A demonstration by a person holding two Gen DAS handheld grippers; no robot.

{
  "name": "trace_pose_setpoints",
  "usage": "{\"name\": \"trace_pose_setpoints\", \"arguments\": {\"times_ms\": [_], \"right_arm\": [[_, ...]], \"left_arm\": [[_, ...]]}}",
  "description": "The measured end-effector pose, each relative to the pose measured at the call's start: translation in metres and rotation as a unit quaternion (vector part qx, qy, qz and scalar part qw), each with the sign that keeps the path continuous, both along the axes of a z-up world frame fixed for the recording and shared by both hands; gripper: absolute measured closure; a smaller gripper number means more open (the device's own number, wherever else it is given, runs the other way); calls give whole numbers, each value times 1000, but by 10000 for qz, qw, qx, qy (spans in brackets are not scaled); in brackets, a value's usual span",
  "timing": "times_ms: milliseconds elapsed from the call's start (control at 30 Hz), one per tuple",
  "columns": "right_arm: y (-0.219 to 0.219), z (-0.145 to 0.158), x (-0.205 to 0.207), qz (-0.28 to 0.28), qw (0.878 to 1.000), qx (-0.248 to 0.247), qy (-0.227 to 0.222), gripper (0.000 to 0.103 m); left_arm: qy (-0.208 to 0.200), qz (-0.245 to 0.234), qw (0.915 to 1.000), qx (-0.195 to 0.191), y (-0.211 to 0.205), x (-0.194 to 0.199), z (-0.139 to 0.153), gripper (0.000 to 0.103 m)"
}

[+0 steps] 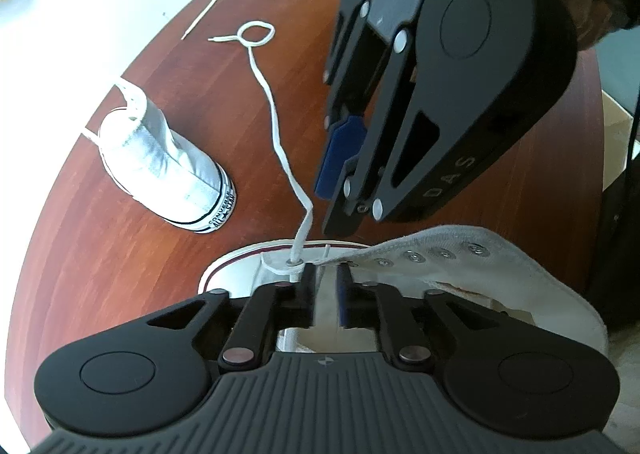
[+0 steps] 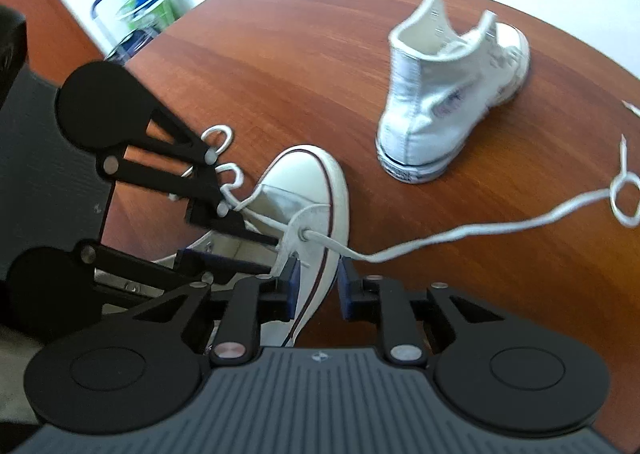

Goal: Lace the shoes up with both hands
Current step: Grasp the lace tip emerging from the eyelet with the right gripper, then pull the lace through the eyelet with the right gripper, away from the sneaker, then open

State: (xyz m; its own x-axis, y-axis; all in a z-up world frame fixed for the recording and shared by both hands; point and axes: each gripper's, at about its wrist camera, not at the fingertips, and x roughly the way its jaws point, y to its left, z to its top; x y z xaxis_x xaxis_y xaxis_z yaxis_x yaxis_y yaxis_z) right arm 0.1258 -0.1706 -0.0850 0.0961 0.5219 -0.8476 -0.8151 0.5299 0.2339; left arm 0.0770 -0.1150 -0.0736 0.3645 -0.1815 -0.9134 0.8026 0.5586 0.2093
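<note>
Nearest, the left gripper hangs over the shoe, its jaws a narrow gap apart with nothing pinched. The right gripper straddles the toe, jaws likewise parted and empty. The lace leaves the lowest eyelet and trails slack across the table. It looks light, limp and slippery; the stiff tip seems the best hold. Farther off stands the second shoe.
</note>
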Motion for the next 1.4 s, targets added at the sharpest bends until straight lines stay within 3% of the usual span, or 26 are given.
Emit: {"name": "trace_pose_setpoints", "arguments": {"times_ms": [200,467,733,1200,1267,1400], "right_arm": [[10,-3,-2,971,9942,-327,-325,82],[24,-10,-11,2300,9678,-605,-825,83],[36,-15,-19,3007,9441,-720,-1140,89],[50,-22,-33,4081,8881,-1105,-1801,95],[52,-24,-34,4197,8809,-1149,-1863,100],[53,-26,-36,4253,8772,-1173,-1894,101]], "left_arm": [[20,282,9996,-59,1,-2,9,71],[516,1018,9926,-419,5,-18,32,68],[824,1328,9868,-434,-2,-35,23,66],[897,1850,9774,-498,5,-38,12,64],[895,1909,9762,-513,6,-39,12,64],[887,1970,9749,-536,8,-38,10,63]]}}
